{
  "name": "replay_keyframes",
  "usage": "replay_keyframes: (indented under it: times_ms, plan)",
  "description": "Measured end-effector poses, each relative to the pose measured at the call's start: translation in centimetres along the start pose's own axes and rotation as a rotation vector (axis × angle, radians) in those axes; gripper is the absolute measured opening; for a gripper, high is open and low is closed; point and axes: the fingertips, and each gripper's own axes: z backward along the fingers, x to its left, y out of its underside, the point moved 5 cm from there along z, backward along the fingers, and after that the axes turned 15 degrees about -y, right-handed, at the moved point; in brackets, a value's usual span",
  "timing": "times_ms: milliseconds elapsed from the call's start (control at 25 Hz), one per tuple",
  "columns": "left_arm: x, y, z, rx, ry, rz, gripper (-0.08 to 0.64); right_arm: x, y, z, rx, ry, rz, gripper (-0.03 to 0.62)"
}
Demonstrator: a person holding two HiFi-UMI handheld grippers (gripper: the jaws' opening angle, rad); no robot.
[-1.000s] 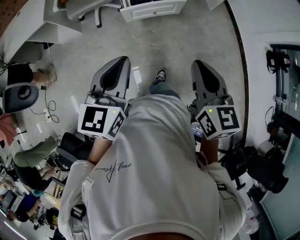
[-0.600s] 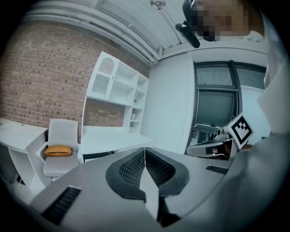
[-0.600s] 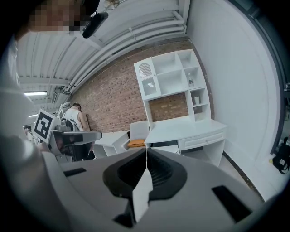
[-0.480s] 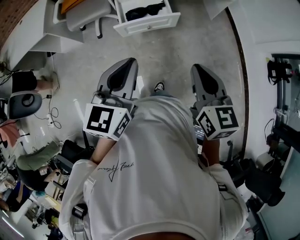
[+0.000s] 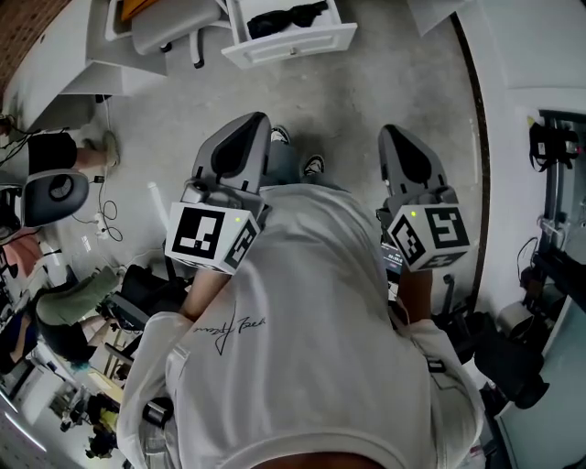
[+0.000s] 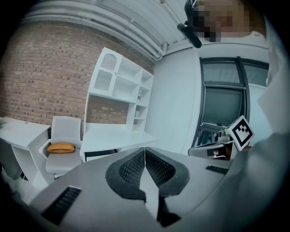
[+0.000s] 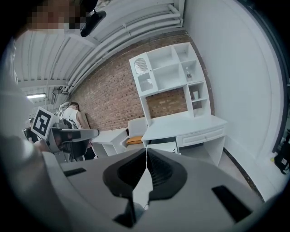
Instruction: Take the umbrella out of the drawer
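Concrete floor point(image 5: 375, 92): at the far side, the white drawer point(image 5: 295, 50) stands open, with the dark umbrella point(image 5: 288, 18) inside (untouched). The left gripper point(image 5: 249, 126) and right gripper point(image 5: 394, 133) are both closed and empty; approach, grasp and removal all remain.

Matt wht drawer point(image 5: 293, 43), rough brick wall point(image 6: 36, 81), concrete flr point(image 5: 366, 101)

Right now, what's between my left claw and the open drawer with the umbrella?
In the head view, only bare grey floor separates the left claw from the open drawer holding the dark umbrella; nothing stands in that stretch.
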Motion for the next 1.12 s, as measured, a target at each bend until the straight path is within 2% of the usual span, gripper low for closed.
replay_keyframes:
  times_ms: [440,680,1120]
  plan:
    - [2.5,-0.5,-4.2,0.012,-0.030,0.044,0.017,-2.1,-2.4,-3.8,0.059,-0.018,0.048,0.025]
    - [3.9,-1.7,-7.8,0.001,-0.052,0.006,0.017,-4.2,-4.9,-6.3,0.049,-0.004,0.053,0.025]
    - [8.2,-4.0,-13.8,0.046,-0.046,0.008,0.017,-6.8,-8.9,-12.3,0.041,-0.005,0.052,0.025]
